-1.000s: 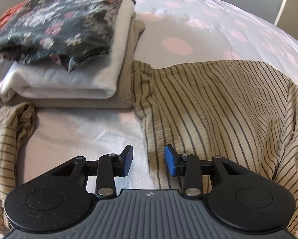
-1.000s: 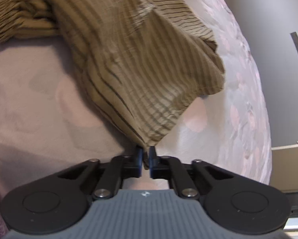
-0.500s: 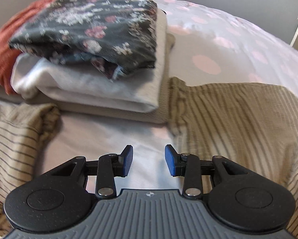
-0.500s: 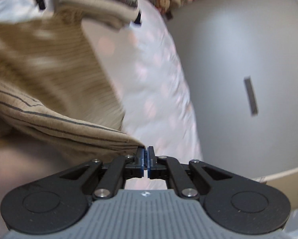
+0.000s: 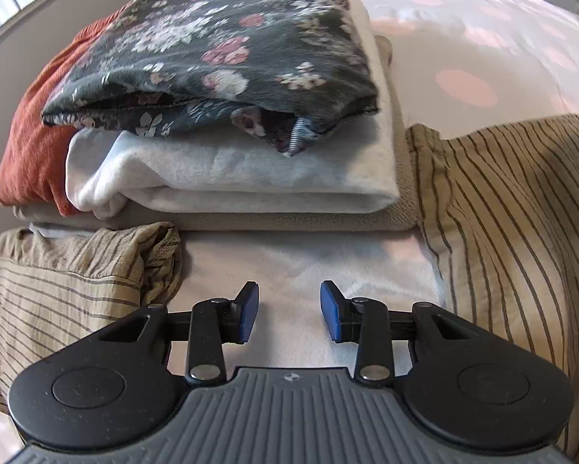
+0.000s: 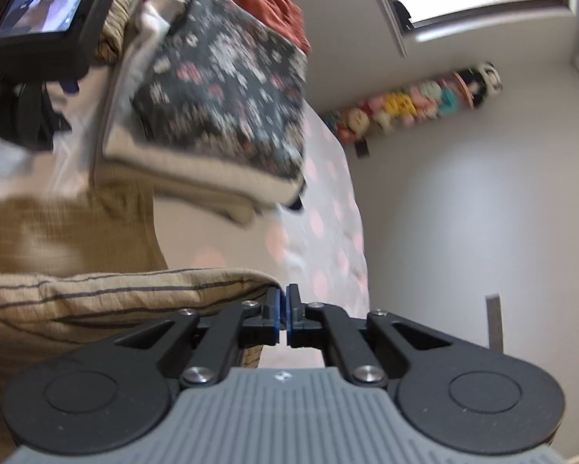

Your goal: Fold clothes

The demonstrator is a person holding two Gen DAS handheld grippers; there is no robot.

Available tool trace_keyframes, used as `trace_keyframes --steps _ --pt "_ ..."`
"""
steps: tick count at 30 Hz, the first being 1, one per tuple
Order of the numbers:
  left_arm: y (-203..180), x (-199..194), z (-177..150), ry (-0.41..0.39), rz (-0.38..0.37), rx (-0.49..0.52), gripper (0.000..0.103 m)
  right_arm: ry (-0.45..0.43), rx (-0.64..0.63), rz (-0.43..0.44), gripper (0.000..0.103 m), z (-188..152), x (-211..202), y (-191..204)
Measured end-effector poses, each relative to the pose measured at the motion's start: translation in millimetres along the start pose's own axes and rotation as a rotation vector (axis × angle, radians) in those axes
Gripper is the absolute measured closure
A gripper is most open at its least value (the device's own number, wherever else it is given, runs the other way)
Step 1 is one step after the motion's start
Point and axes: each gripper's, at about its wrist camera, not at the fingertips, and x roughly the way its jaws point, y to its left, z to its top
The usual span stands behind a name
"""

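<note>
A tan shirt with thin dark stripes [image 5: 513, 208] lies spread on the bed, with a bunched part [image 5: 76, 274] at the left. My left gripper [image 5: 288, 311] is open and empty, low over the bare sheet between the two parts. My right gripper [image 6: 282, 311] is shut on an edge of the striped shirt [image 6: 127, 294], which stretches off to the left. The left gripper unit with its screen [image 6: 45, 7] shows at the upper left of the right wrist view.
A stack of folded clothes stands just beyond the left gripper: dark floral piece [image 5: 227, 54] on top, white one [image 5: 231, 178], beige one, and an orange one [image 5: 34, 143] behind. The polka-dot bedsheet [image 5: 463, 85] extends right. A wall, window and toy row [image 6: 413, 104] lie beyond the bed.
My left gripper has moved left and closer to the folded stack, staying open. My right gripper has swung round with the shirt edge still pinched, lifting and pulling it across.
</note>
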Motion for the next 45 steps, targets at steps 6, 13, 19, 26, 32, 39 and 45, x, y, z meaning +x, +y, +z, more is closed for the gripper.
trace_keyframes --steps 6,13,19,26,32,39,45 --pt "8.5 12.7 1.7 0.009 -0.003 -0.028 0.07 -0.063 0.011 0.061 0.1 30.1 43.4 20.6" --pt "7.8 15.9 4.9 -0.013 0.002 -0.033 0.07 -0.081 0.046 0.132 0.1 41.0 76.5 48.5" --pt "6.2 9.8 8.7 -0.019 -0.033 -0.051 0.07 -0.082 0.111 0.13 0.077 36.1 74.8 48.7" --pt "-4.6 -10.8 12.8 -0.042 -0.078 -0.034 0.07 -0.054 0.224 0.138 0.077 12.1 44.3 39.9" --pt "-8.8 -32.2 14.4 -0.077 -0.106 -0.041 0.07 -0.008 0.299 0.154 0.077 -16.8 12.7 47.7" --pt "-11.3 -44.5 12.4 -0.073 -0.219 -0.105 0.07 0.085 0.476 0.126 0.076 -69.0 -27.5 73.2" --pt "-7.0 -45.2 15.7 -0.093 -0.383 -0.2 0.058 0.164 0.706 0.064 0.076 -112.0 -58.6 102.0"
